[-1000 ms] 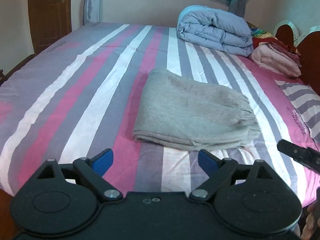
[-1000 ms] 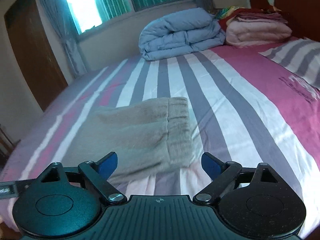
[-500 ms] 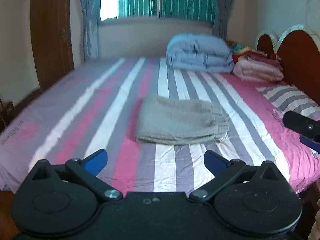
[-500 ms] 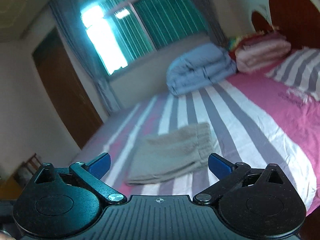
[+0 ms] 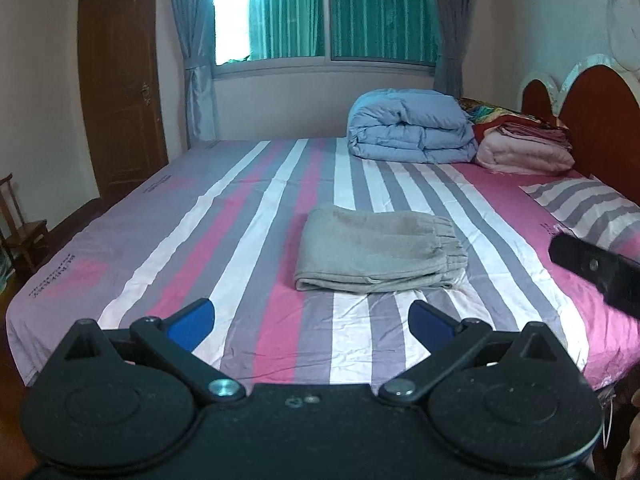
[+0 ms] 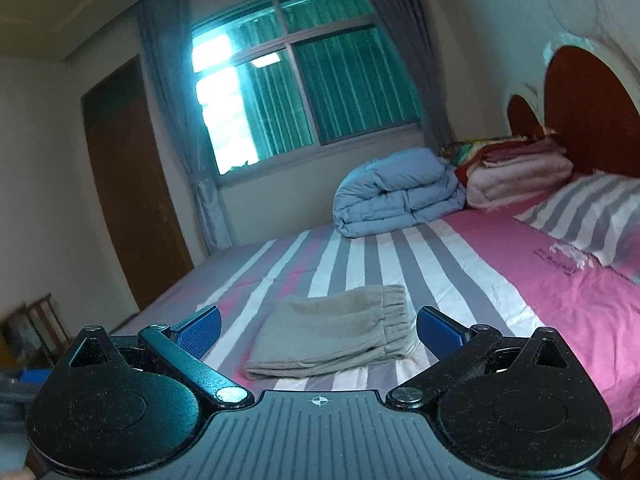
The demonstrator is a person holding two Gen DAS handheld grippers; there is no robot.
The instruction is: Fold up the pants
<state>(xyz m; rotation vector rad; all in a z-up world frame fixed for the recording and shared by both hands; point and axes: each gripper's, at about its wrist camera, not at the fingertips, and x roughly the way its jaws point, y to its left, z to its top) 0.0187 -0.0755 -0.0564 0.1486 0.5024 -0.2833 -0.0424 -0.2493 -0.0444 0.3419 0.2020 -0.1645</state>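
Observation:
Grey pants (image 5: pixel 380 252) lie folded in a neat rectangle on the striped bed (image 5: pixel 224 240), waistband to the right. My left gripper (image 5: pixel 312 320) is open and empty, held back from the bed's near edge, well short of the pants. My right gripper (image 6: pixel 318 330) is open and empty too, also pulled back, with the folded pants (image 6: pixel 332 340) in front of it. Part of the right gripper's black body (image 5: pixel 596 268) shows at the right edge of the left wrist view.
A folded blue duvet (image 5: pixel 408 130) and a stack of pink blankets (image 5: pixel 524 148) sit at the far side of the bed. A striped pillow (image 5: pixel 588 208) and wooden headboard (image 5: pixel 592 116) are at the right. A wooden door (image 5: pixel 120 84) and small chair (image 5: pixel 20 232) are at the left.
Both grippers have drawn back and up from the bed, so the folded pants look smaller and farther away. The pants have not moved.

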